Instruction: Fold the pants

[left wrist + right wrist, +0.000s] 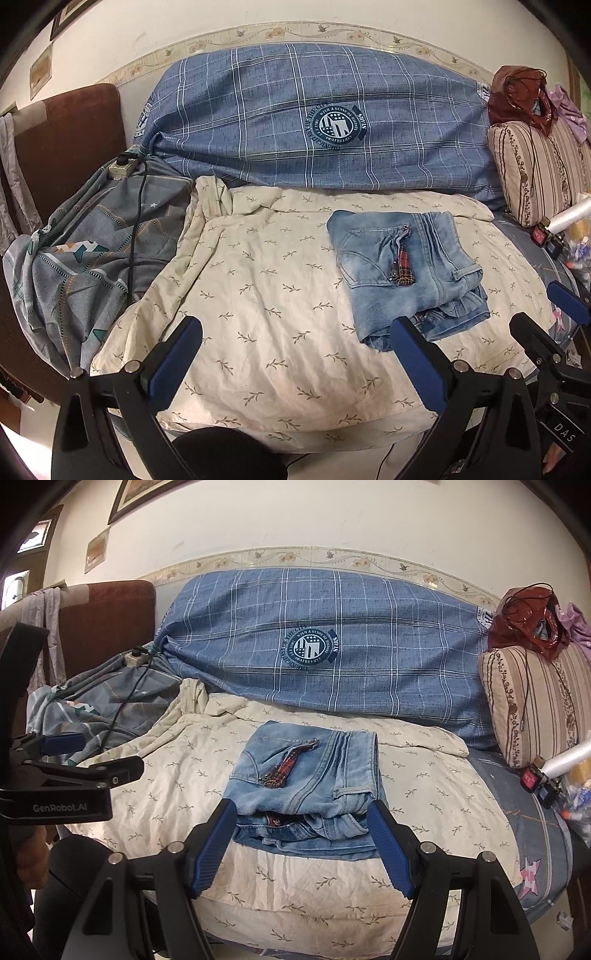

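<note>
Faded denim jeans (303,782), folded into a thick, soft-cornered rectangle, stitched pocket and red plaid patch on top, lying on a rumpled cream quilt (258,295) with leaf sprigs. Left gripper (295,365) spread wide, holding nothing, over bare quilt left of the jeans. Right gripper (301,845) likewise agape, empty, just short of the jeans' layered near edge. Blue plaid bolster (314,122) behind; striped cushion (535,705) well right.

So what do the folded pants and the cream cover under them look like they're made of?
The pants look like washed light-blue denim: faded patches, stitched seams, a matte twill surface. The cream cover looks like thin woven cotton, matte, finely wrinkled, with a printed leaf sprig; the fibre itself is uncertain.
</note>
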Available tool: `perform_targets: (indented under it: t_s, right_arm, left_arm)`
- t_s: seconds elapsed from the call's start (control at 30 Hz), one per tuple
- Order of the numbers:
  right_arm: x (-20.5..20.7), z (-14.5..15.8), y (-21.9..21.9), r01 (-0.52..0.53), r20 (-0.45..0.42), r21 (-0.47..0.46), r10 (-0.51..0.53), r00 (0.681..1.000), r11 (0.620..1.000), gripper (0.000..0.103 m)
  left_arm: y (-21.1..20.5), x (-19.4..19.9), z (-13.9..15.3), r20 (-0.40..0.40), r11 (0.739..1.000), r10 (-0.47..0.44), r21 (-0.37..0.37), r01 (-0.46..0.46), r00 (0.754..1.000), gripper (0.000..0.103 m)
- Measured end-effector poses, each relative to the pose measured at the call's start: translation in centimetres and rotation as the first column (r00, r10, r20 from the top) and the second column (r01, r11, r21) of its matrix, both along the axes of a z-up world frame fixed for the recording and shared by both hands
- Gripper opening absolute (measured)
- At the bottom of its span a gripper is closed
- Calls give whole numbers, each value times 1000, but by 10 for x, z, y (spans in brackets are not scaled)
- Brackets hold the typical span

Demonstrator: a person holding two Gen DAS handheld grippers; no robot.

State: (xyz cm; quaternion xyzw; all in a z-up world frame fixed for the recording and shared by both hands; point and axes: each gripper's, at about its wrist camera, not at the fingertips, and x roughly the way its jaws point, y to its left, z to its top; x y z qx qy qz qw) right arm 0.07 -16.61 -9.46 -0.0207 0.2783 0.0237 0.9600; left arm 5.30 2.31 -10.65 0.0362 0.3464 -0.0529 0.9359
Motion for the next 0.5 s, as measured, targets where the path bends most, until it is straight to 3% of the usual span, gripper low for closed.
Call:
perform_targets:
  t_s: [0.5]
  right_arm:
    - [-16, 19, 7, -5, 47, -18, 6, 999, 1000, 76]
  left_arm:
    - [6, -17, 18, 42, 1000, 6, -14, -6, 999, 101]
